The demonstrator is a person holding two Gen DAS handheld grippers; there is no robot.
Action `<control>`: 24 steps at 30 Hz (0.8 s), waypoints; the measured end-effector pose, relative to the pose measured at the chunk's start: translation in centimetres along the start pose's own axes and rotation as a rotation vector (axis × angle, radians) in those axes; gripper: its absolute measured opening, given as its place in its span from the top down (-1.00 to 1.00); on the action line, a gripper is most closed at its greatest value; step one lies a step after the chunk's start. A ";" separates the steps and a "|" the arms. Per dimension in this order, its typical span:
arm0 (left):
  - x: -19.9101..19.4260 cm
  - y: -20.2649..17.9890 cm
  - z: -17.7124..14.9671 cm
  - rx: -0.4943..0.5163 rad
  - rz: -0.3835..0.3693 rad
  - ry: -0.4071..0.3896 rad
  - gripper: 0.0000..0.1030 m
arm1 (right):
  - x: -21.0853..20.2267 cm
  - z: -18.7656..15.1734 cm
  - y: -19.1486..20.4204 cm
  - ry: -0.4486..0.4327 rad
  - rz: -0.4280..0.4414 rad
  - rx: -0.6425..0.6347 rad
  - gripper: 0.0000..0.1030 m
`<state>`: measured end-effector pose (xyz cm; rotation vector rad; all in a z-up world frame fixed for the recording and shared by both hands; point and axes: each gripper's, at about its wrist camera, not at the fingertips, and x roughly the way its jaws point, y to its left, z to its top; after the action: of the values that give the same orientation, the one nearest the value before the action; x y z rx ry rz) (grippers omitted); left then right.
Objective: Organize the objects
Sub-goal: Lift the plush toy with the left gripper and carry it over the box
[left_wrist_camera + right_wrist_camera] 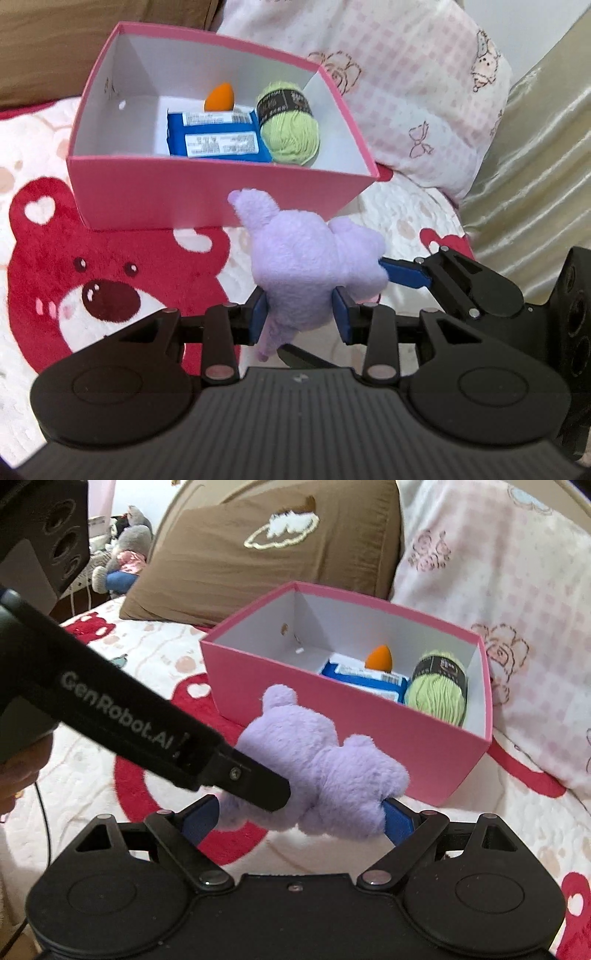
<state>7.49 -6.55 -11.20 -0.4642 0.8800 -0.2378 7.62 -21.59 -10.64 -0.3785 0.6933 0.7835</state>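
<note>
1. Purple plush toy [306, 266] is held up off the bed, just in front of the pink box's near wall; both grippers grip it at once.
2. Left gripper [300, 317]: blue pads pressed into the plush's lower part from both sides, jaws fairly narrow, pinching it.
3. Right gripper [299, 818]: jaws spread wide, blue pads against opposite ends of the plush, clamping it across its width. In the left wrist view one of its blue fingers [404, 273] touches the plush's right side.
4. In the right wrist view the left gripper's black finger, marked GenRobot.AI, crosses from upper left and ends on the plush.
5. Pink box [207, 192] is open, white inside, on the bed blanket [48, 258] w/ red bear print, toward the pillow end.
6. Inside the box: blue packets [218, 140] w/ white labels in the middle, orange egg-shaped sponge [219, 98] behind them by the far wall, green yarn ball [290, 136] w/ black band at the right side, touching the packets.
7. Brown pillow [266, 550] behind the box at left, pink checked pillow [498, 590] at right, beside the box.
8. Part of a hand [18, 775] shows at the left edge of the right wrist view.
</note>
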 end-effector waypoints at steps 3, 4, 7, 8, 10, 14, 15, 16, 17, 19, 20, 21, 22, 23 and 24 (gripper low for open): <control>-0.6 -0.4 0.1 0.011 -0.009 -0.012 0.30 | -0.9 0.1 0.1 -0.019 0.000 -0.017 -0.82; -0.7 -0.6 0.2 0.017 -0.007 -0.017 0.30 | -1.1 0.1 0.1 -0.025 0.000 -0.024 -0.82; -1.2 -1.3 0.2 0.039 -0.005 -0.029 0.30 | -1.8 0.2 -0.1 -0.039 0.007 -0.031 -0.82; -1.5 -1.6 0.3 0.048 -0.002 -0.035 0.30 | -2.0 0.2 -0.2 -0.043 0.007 -0.031 -0.82; -2.0 -2.2 0.5 0.069 0.004 -0.053 0.30 | -2.3 0.4 -0.4 -0.053 0.011 -0.030 -0.82; -3.1 -3.0 1.1 0.086 0.009 -0.083 0.30 | -2.9 1.1 -0.9 -0.071 0.022 -0.018 -0.82; -3.3 -3.2 1.4 0.087 0.012 -0.090 0.30 | -3.1 1.3 -1.0 -0.074 0.026 -0.014 -0.82; -3.5 -3.3 1.7 0.085 0.015 -0.096 0.30 | -3.3 1.5 -1.1 -0.079 0.030 -0.012 -0.83; -3.7 -3.4 2.0 0.085 0.019 -0.102 0.30 | -3.5 1.8 -1.3 -0.085 0.036 -0.010 -0.83; -4.1 -3.6 2.5 0.080 0.022 -0.111 0.30 | -3.8 2.3 -1.4 -0.098 0.045 -0.010 -0.83; -4.2 -3.5 2.9 0.065 0.015 -0.106 0.30 | -3.9 2.6 -1.5 -0.104 0.047 -0.014 -0.83; -4.3 -3.3 3.4 0.037 -0.003 -0.088 0.28 | -4.0 2.9 -1.6 -0.109 0.048 -0.019 -0.83; -4.3 -3.2 3.9 0.018 -0.013 -0.068 0.28 | -4.0 3.3 -1.7 -0.115 0.046 -0.025 -0.84; -4.3 -3.2 4.4 0.010 -0.008 -0.057 0.28 | -4.1 3.8 -1.8 -0.121 0.039 -0.033 -0.85; -4.5 -3.4 5.0 0.015 0.010 -0.062 0.28 | -4.1 4.2 -1.9 -0.124 0.036 -0.041 -0.85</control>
<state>8.58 -6.34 -3.76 -0.4507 0.8194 -0.2198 8.75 -22.64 -4.68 -0.3518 0.5698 0.8487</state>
